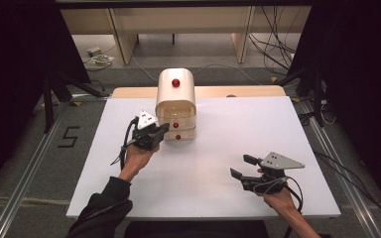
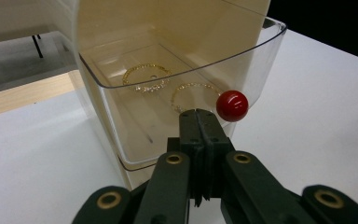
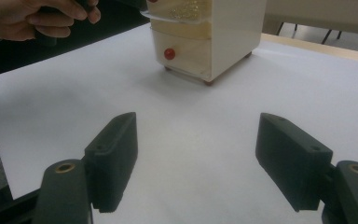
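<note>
Landmark: we place everything against the cream drawer cabinet point(image 1: 175, 101), which stands at the far middle of the white table point(image 1: 218, 168).
Drawer: the clear drawer point(image 2: 242, 60) is pulled partway out of the cabinet's front, toward us; its red knob point(image 2: 232, 106) sits on its front wall.
Contents: we see gold bracelets point(image 2: 147, 77) lying on the drawer floor, inside the cabinet's mouth.
Left gripper: our left gripper point(image 1: 151, 136) is at the cabinet's front left corner, jaws pressed together with nothing between them, tips just beside the red knob and touching or nearly touching the drawer front; we cannot tell which.
Right gripper: our right gripper point(image 3: 196, 149) rests well apart from the cabinet, near the table's near edge, jaws spread wide and empty.
Lower drawer: another red knob point(image 3: 169, 53) marks a closed drawer beneath the open one.
Step in hand: we judge we are working the drawer by its front.
Next move: a straight, gentle push or pull along the drawer's slide, keeping the tips off the round knob so they do not slip.
</note>
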Motion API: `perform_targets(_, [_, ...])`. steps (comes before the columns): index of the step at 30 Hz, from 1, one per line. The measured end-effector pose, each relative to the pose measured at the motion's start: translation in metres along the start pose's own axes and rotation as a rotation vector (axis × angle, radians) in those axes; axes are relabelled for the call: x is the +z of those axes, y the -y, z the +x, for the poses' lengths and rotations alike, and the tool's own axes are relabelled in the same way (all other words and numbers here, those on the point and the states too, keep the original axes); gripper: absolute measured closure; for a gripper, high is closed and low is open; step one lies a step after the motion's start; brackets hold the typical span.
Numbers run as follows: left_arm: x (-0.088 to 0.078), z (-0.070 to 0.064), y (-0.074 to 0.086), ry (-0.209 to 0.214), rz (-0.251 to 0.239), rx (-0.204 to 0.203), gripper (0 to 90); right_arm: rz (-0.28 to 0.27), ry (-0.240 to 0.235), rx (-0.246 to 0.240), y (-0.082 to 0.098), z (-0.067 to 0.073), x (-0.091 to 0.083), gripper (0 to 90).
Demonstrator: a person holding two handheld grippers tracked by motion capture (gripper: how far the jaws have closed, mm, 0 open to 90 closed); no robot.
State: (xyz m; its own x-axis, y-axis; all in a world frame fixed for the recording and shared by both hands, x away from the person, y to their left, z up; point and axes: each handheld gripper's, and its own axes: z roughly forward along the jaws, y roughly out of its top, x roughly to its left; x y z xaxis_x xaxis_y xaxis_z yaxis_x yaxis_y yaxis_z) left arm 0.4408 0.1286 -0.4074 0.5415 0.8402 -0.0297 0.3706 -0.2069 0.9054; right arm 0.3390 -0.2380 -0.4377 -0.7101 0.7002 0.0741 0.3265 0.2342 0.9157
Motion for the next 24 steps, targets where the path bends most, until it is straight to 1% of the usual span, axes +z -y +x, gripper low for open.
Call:
perform_targets(3, [0.0017, 0.0008, 0.0001, -0.004, -0.005, -0.012, 89.3, 0.0, 0.0, 0.001, -0.0001, 0.0, -0.0002, 30.2])
perform_targets(7, [0.0038, 0.0012, -0.0002, -0.008, -0.005, -0.018, 89.3, -0.002, 0.0, 0.001, 0.0, -0.0001, 0.0, 30.2])
perform_targets(9, [0.0044, 0.0026, -0.0003, -0.012, 0.001, -0.011, 89.3, 0.001, 0.001, -0.001, -0.0002, 0.0001, -0.0003, 30.2])
perform_targets(14, [0.0068, 0.0054, 0.0001, -0.021, -0.003, -0.024, 89.3, -0.002, 0.0, 0.001, 0.0, 0.0, -0.0001, 30.2])
perform_targets(16, [0.0071, 0.0062, 0.0001, -0.018, -0.005, -0.033, 89.3, -0.002, 0.0, 0.001, 0.0, -0.0001, -0.0001, 30.2])
perform_targets(19, [0.0079, 0.0069, -0.0004, -0.018, -0.002, -0.033, 89.3, 0.0, -0.001, 0.002, 0.0, 0.0001, -0.0001, 30.2])
perform_targets(20, [0.0085, 0.0069, -0.0005, -0.019, -0.008, -0.04, 89.3, 0.001, -0.001, 0.001, 0.0, 0.0001, 0.0, 30.2])
perform_targets(24, [0.0092, 0.0074, -0.0009, -0.018, -0.011, -0.041, 89.3, 0.003, 0.001, 0.0, -0.0001, 0.0004, -0.0001, 30.2])
